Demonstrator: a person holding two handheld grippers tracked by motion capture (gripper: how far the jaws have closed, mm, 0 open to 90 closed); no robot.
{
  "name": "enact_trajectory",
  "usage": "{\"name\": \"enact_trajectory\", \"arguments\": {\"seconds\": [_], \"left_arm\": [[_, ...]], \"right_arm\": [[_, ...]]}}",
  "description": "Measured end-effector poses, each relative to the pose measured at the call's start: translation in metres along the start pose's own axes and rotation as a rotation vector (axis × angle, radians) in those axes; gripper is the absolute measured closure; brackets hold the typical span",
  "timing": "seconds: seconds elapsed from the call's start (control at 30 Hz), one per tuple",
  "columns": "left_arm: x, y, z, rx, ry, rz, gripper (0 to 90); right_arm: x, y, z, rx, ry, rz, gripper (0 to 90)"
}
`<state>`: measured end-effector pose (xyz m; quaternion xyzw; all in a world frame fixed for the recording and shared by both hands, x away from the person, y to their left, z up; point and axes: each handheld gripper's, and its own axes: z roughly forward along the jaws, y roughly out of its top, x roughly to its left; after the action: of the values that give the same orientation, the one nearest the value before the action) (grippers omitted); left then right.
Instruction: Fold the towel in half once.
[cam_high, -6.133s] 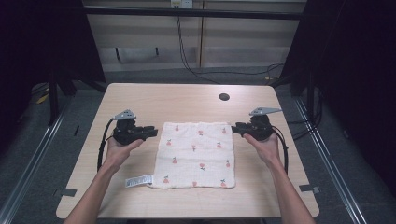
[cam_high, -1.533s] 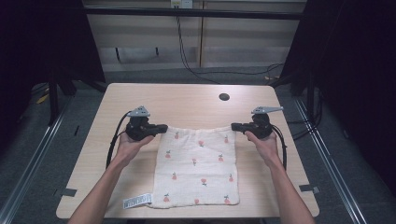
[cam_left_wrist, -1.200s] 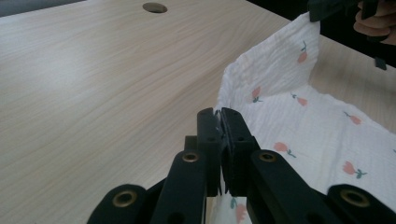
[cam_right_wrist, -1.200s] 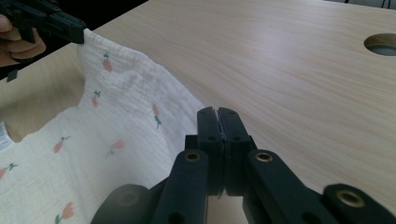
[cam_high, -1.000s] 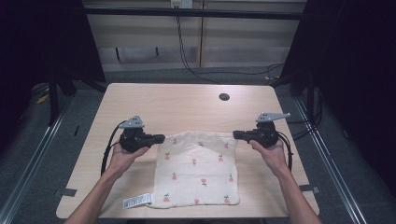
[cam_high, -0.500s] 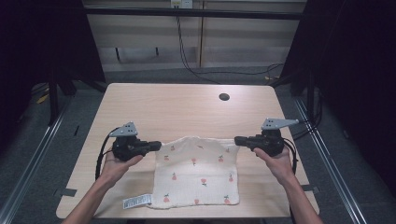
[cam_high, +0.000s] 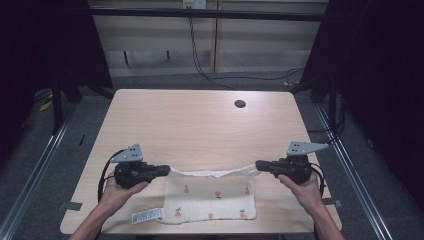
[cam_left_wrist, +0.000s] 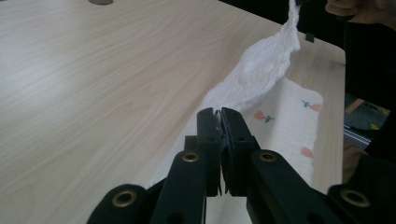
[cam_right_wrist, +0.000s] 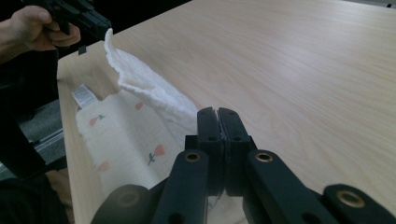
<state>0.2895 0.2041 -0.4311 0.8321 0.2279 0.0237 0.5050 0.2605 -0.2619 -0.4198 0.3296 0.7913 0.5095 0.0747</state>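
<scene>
I hold two black tongs, both clamped shut on one white cloth printed with small red flowers (cam_high: 210, 197). My left tongs (cam_high: 166, 171) and right tongs (cam_high: 260, 165) each pinch a far corner, lifting that edge (it sags between them) over the pale wooden counter (cam_high: 200, 125). The near half seems to lie flat.

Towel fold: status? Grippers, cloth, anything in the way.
Left gripper and right gripper: jaws shut on the towel's far corners. Far edge lifted, near half flat on the table. Path toward near edge unobstructed.
</scene>
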Motion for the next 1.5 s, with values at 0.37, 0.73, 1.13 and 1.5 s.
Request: {"name": "enact_trajectory", "arguments": {"seconds": [0.37, 0.73, 1.13, 1.5], "left_arm": [[-0.014, -0.032, 0.012, 0.141, -0.038, 0.016, 87.3], [-0.024, -0.045, 0.017, 0.191, -0.089, 0.006, 86.8], [-0.032, -0.060, 0.021, 0.286, -0.141, 0.024, 85.6], [-0.024, -0.055, 0.010, 0.227, -0.151, 0.003, 79.1]], "right_arm": [[0.018, -0.027, 0.000, 0.063, 0.020, 0.001, 88.6], [0.028, -0.055, 0.011, 0.184, 0.042, 0.008, 88.3], [0.039, -0.080, 0.012, 0.297, 0.053, 0.011, 87.4], [0.047, -0.078, 0.012, 0.306, 0.098, 0.002, 76.2]]}}
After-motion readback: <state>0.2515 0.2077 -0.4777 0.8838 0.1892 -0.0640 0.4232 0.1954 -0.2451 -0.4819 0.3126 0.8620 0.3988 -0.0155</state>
